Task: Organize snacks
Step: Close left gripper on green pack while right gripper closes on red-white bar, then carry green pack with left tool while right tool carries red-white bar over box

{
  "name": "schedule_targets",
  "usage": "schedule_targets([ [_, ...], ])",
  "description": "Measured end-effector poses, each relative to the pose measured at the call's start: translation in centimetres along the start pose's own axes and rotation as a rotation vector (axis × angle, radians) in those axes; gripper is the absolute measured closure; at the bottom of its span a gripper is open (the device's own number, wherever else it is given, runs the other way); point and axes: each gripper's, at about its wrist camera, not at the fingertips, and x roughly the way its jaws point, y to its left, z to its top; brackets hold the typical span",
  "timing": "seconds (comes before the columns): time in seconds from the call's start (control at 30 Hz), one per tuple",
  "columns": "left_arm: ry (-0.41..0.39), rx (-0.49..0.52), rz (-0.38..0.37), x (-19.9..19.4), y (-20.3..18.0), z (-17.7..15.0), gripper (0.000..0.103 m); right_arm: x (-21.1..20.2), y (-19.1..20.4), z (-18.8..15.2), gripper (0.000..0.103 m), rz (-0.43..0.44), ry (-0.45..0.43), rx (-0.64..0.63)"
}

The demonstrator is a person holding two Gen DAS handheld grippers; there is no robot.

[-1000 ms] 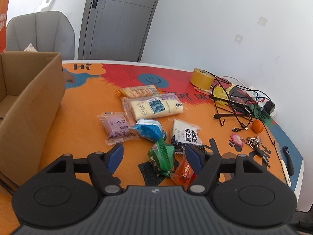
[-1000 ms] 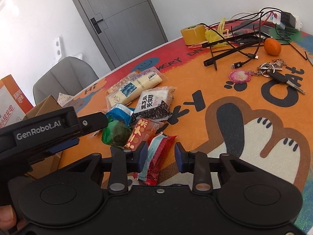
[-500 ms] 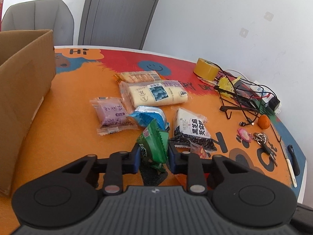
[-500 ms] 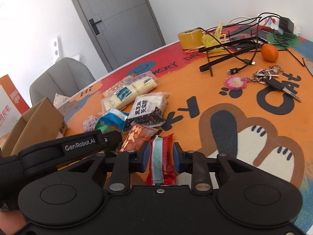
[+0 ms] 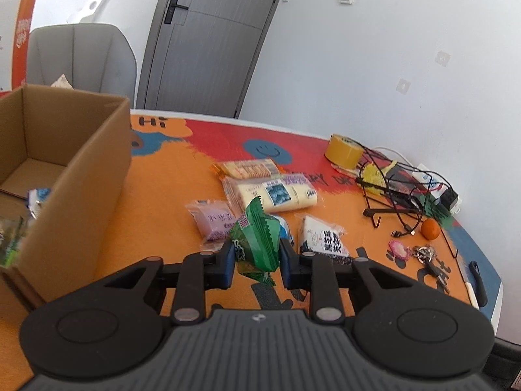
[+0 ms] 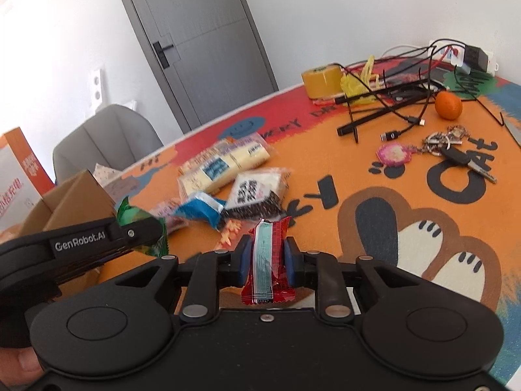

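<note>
Snacks ahead of my claws, box off to the left.

My left claw (image 5: 255, 257) has a snack packet (image 5: 257, 241) between its fingers; the cardboard box (image 5: 75, 176) stands to its left on the tabletop (image 5: 169, 189), the loose packets (image 5: 276, 192) lie just beyond it, and the tape roll (image 5: 344, 151), cables (image 5: 394, 192) and keys (image 5: 426, 255) sit further right. My right claw (image 6: 267, 257) has a wrapped bar (image 6: 268, 257) between its fingers, keys to its right.

Left gripper (image 5: 256, 262) fingers clamped on green snack pkt (image 5: 257, 241), cardboard box (image 5: 75, 176) left
</note>
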Motion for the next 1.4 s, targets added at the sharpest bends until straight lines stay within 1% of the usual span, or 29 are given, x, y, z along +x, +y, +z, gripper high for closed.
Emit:
schedule_targets([
  [0.3,-0.086,-0.011,0.015,-4.4,1.6,1.6,0.077,-1.6,2.8,1.1,0.081,0.080,-0.065,-0.020],
  [0.57,-0.154,-0.034,0.075,-7.6,4.3,2.8,0.077,-2.5,6.7,1.7,0.081,0.164,-0.104,-0.061],
  [1.03,-0.194,-0.106,0.188,-11.1,10.9,3.8,0.077,-3.1,13.7,1.7,0.081,0.267,-0.121,-0.134],
  [1.23,-0.194,-0.127,0.207,-11.7,13.2,4.4,0.077,-2.4,16.3,1.6,0.081,0.296,-0.108,-0.157],
  [1.4,-0.177,-0.140,0.208,-11.0,14.8,4.7,0.076,-1.4,18.0,1.5,0.081,0.310,-0.090,-0.170],
])
